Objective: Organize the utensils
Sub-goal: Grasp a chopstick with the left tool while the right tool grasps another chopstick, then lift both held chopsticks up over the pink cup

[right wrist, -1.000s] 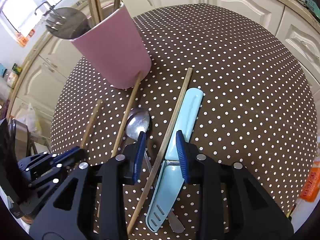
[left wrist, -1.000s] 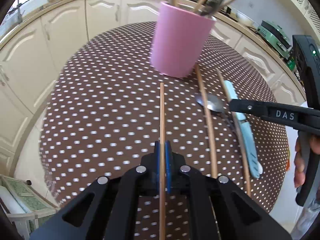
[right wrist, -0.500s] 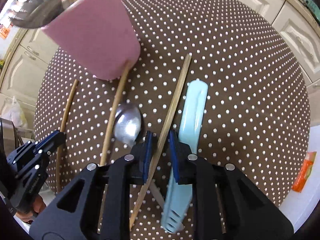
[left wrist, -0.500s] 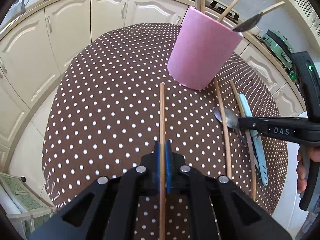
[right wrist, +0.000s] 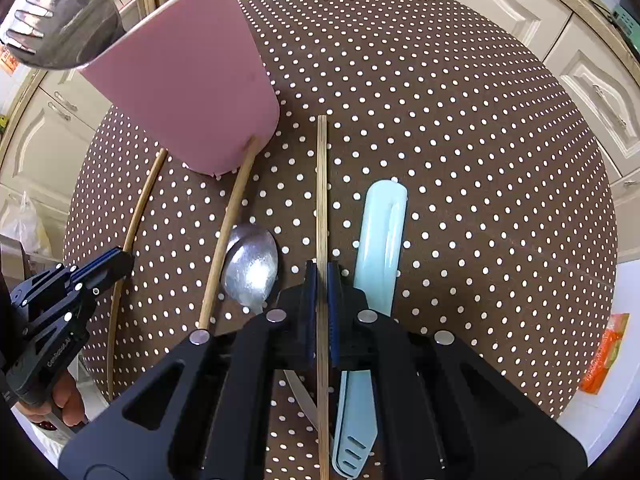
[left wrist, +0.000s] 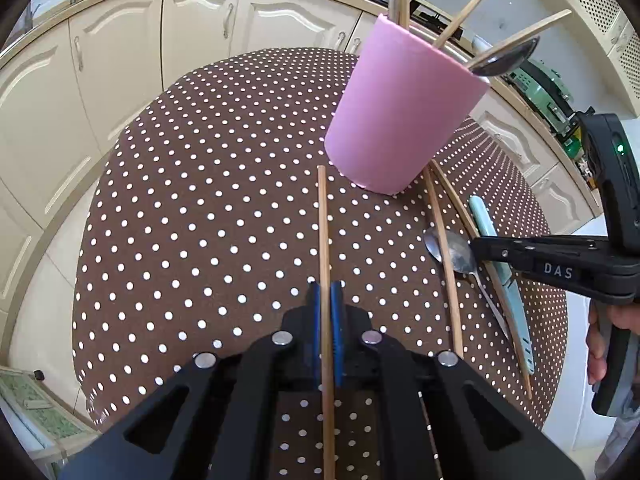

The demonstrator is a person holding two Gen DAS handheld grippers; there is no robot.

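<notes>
The pink cup (left wrist: 404,120) already holds several sticks and a spoon, but 3 chopsticks, a spoon (right wrist: 251,268) and a pale blue knife (right wrist: 380,240) lie on the dotted table (right wrist: 480,160). The left gripper (left wrist: 326,308) is clamped on 1 chopstick (left wrist: 323,232) pointing ahead toward the cup. The right gripper (right wrist: 321,280), open 1 second ago, has pinched the chopstick (right wrist: 322,184) between spoon and knife.

dotted table (right wrist: 460,128), cup (right wrist: 192,92), utensils.
</notes>
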